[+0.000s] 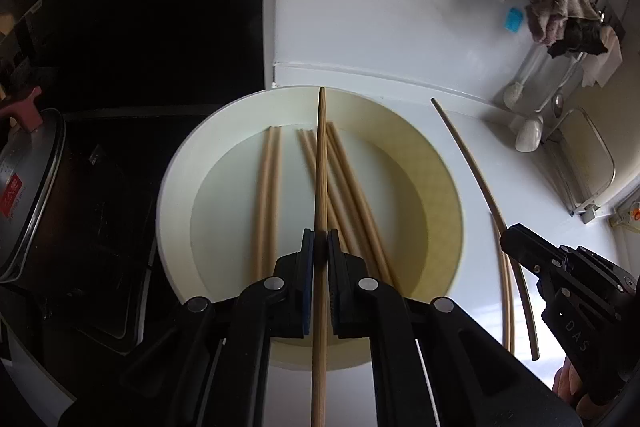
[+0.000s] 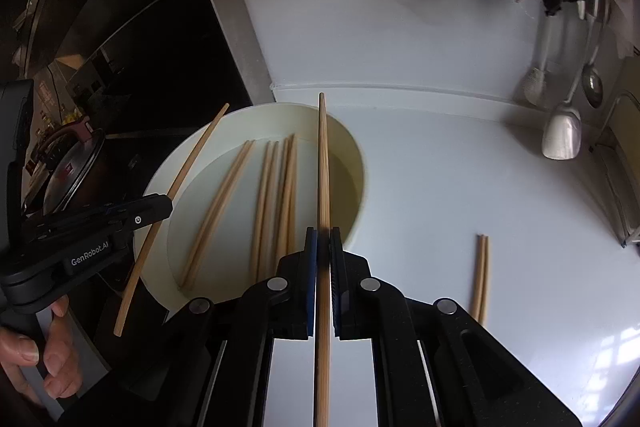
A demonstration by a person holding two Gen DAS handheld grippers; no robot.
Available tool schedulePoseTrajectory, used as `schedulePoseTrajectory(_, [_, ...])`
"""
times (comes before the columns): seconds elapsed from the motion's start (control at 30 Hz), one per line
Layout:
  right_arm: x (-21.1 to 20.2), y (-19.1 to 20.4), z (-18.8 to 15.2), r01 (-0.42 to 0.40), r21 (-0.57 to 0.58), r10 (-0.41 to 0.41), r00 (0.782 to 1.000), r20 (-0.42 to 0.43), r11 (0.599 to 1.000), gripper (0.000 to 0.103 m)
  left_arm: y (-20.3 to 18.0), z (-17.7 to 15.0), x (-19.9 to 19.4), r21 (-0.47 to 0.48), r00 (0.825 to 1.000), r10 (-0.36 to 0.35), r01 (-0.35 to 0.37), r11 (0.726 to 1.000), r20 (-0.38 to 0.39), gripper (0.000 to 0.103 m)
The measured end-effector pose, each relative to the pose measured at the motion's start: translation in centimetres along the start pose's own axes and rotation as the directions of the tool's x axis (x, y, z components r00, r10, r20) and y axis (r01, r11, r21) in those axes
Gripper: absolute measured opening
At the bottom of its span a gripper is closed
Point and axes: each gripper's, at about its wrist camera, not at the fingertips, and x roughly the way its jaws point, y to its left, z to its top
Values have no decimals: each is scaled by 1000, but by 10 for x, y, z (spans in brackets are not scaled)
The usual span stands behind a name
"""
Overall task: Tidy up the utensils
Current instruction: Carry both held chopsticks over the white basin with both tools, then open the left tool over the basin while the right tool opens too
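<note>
We've got one chopstick in each gripper: the left gripper [image 1: 318, 247] is clamped tight on a single chopstick [image 1: 320, 187] running straight out along its fingers, and the right gripper [image 2: 323, 243] is pinched the same way on its own chopstick [image 2: 323, 167]. Both are gripped mid-shaft, probably so the sticks don't pivot and the tips stay visible to the wrist cameras. Both sticks hang over the shallow cream bowl [image 1: 172, 187], clear of the ones lying inside. The remaining loose chopsticks [image 2: 276, 203] lie in the bowl as rough pairs, unsorted. On the white worktop [image 2: 440, 187] to the right of the bowl lies a pair of chopsticks [image 2: 480, 275] side by side with ends aligned, which we read as the sorted spot. Taking one per hand makes sense: we get a matched pair in one go and can lay them parallel next to that pair. The dark hob and lidded pot [image 1: 28, 187] sit left of the bowl, so the open worktop on the right is the sensible drop zone.
</note>
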Motion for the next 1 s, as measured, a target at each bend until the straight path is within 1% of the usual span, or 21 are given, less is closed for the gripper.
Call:
schedulePoseTrajectory(0.17, [40,37,21,-38,4,38,998,-59,999,6,35,10,22,-13,1000,11,-11,1000,-21,7])
schedulePoseTrajectory(0.27, [63,49,28,-33,2,33,996,-88,999,6,48,14,35,-17,999,5,-6,1000,-40,7])
schedulePoseTrajectory(0.33, [77,54,31,-28,6,28,993,-116,1000,6,54,16,45,-20,999,2,-3,1000,-52,7])
schedulePoseTrajectory(0.53, [118,55,32,12,22,-7,980,-201,1000,6,53,20,71,-15,995,-26,25,1000,-96,7])
schedulePoseTrajectory(0.73, [133,49,31,40,42,-29,973,-227,998,6,53,19,91,-14,989,-48,47,999,-139,7])
schedulePoseTrajectory(0.9, [144,51,33,42,43,-31,971,-235,998,6,49,23,97,-6,989,-49,48,999,-141,7])
schedulePoseTrajectory(1.0, [145,50,35,46,45,-34,972,-233,998,6,55,24,97,-10,989,-51,50,999,-142,7])
